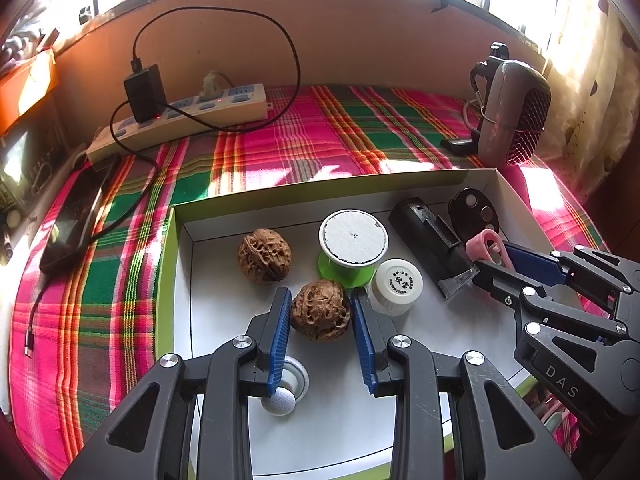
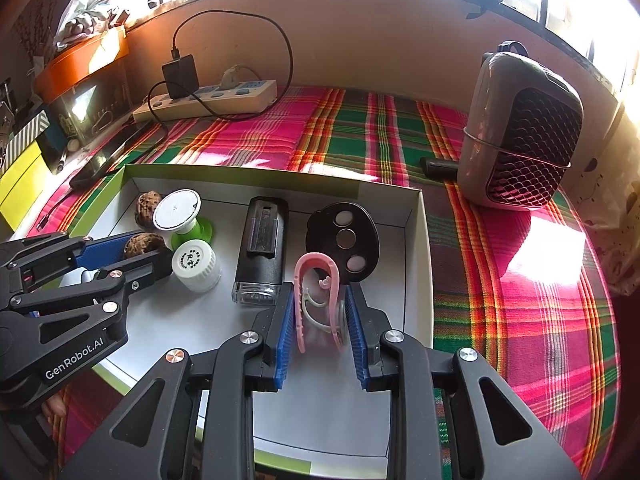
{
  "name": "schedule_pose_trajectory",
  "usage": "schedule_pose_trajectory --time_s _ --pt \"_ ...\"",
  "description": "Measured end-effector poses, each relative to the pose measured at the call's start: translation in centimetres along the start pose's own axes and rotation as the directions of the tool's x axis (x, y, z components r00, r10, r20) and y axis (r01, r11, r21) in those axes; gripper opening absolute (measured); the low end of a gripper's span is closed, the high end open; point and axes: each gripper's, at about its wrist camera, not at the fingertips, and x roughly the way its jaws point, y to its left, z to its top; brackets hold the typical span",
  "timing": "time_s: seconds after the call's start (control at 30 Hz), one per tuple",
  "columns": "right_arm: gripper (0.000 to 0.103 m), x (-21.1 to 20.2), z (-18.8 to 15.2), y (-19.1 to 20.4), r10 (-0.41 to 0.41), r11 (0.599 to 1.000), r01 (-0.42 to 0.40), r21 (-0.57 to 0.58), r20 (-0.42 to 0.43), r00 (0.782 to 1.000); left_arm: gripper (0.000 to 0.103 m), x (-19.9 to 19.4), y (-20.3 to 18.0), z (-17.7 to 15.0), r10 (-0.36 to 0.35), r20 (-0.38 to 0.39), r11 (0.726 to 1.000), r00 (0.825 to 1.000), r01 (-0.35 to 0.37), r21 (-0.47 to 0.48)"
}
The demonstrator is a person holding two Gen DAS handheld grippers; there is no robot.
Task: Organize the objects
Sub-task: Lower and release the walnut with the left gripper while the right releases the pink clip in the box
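1. Left gripper (image 1: 320,316) straddles a wrinkled brown walnut (image 1: 320,311) on the floor of the white cardboard tray (image 1: 420,180); jaws apart, a sliver of gap each side, likely just set down or about to be picked
2. Right gripper (image 2: 318,320) brackets a pink U-shaped plastic clip (image 2: 316,280); left pad touching, right side unclear, so grip uncertain
3. Clip stands upright near the tray's right wall, beside a black oval case (image 2: 344,236)

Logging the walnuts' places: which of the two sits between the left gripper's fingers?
The nearer walnut, beside the white bottle; the other walnut lies farther back, left of the green spool.
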Motion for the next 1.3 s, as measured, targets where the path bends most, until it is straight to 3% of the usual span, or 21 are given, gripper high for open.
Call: schedule_pose_trajectory --time_s 0.27,0.47,1.3 --pt "0.03 -0.3 -0.2 0.1 -0.004 1.0 0.004 0.004 -0.001 1.0 0.031 -0.3 0.0 -0.3 -0.003 -0.005 1.0 1.0 0.003 0.005" --pt "0.037 -0.5 -0.3 0.1 -0.004 1.0 0.004 0.009 0.001 1.0 0.031 -0.5 -0.1 -0.5 -0.005 -0.004 1.0 1.0 0.005 0.004" --pt "0.038 -4.0 -1.6 0.3 0.006 1.0 -0.007 0.03 0.049 0.999 0.031 -3.4 -0.3 -2.1 -0.003 0.042 1.0 0.999 0.003 -0.006"
